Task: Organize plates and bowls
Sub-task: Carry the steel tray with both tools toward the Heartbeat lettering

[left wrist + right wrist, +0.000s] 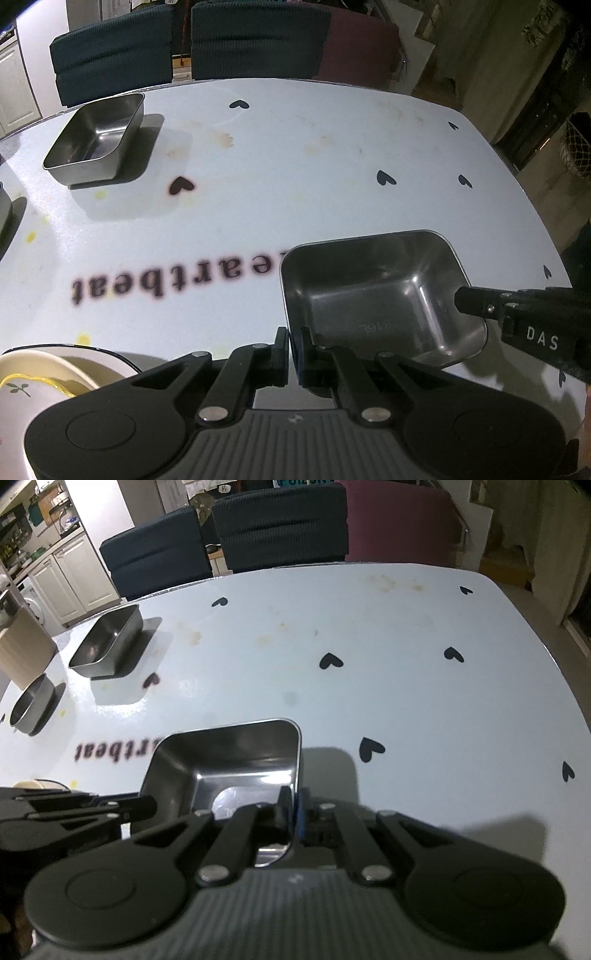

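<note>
Both grippers pinch the near steel tray on the heart-print table

The left gripper [293, 341] has its jaws pressed onto the near-left wall of the square steel tray [373, 295], and the right gripper [295, 808] clamps the tray's right wall, jaws nearly together on the thin rim. A second steel tray [96, 136] sits far left on the white table [295, 155], a round steel bowl [31, 705] beyond it, and a cream ceramic bowl [40, 380] lies near left

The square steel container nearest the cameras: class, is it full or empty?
Empty: the square steel container shows only its bare, shiny floor and stamped marking in both wrist views.
</note>
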`<state>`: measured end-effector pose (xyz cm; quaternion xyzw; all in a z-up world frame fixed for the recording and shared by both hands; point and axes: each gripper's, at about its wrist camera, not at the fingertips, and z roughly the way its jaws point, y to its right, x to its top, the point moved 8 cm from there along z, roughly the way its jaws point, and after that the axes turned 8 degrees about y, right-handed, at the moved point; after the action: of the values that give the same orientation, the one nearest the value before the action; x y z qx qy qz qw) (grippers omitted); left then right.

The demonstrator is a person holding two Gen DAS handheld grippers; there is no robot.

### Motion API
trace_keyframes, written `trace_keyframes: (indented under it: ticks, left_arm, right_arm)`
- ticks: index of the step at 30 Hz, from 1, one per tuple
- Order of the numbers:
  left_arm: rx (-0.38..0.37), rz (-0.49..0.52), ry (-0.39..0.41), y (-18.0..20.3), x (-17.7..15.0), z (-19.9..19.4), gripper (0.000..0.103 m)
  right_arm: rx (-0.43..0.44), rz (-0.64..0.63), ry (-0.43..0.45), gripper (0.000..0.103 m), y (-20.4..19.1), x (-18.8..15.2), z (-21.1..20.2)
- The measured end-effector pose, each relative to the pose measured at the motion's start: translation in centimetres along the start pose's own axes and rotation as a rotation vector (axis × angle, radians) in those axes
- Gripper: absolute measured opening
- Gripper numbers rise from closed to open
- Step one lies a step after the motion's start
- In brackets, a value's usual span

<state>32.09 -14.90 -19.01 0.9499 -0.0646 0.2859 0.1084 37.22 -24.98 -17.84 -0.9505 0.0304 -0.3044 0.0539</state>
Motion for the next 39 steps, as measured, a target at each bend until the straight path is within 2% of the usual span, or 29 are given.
trace_keyframes:
  ticks: [39]
  left_arm:
    - [-0.027, 0.02, -0.03, 0.3, -0.5, 0.4, 0.005]
  right_arm:
    - [-0.028, -0.022, -0.047, 0.003, 0.1, -0.5, 1.5]
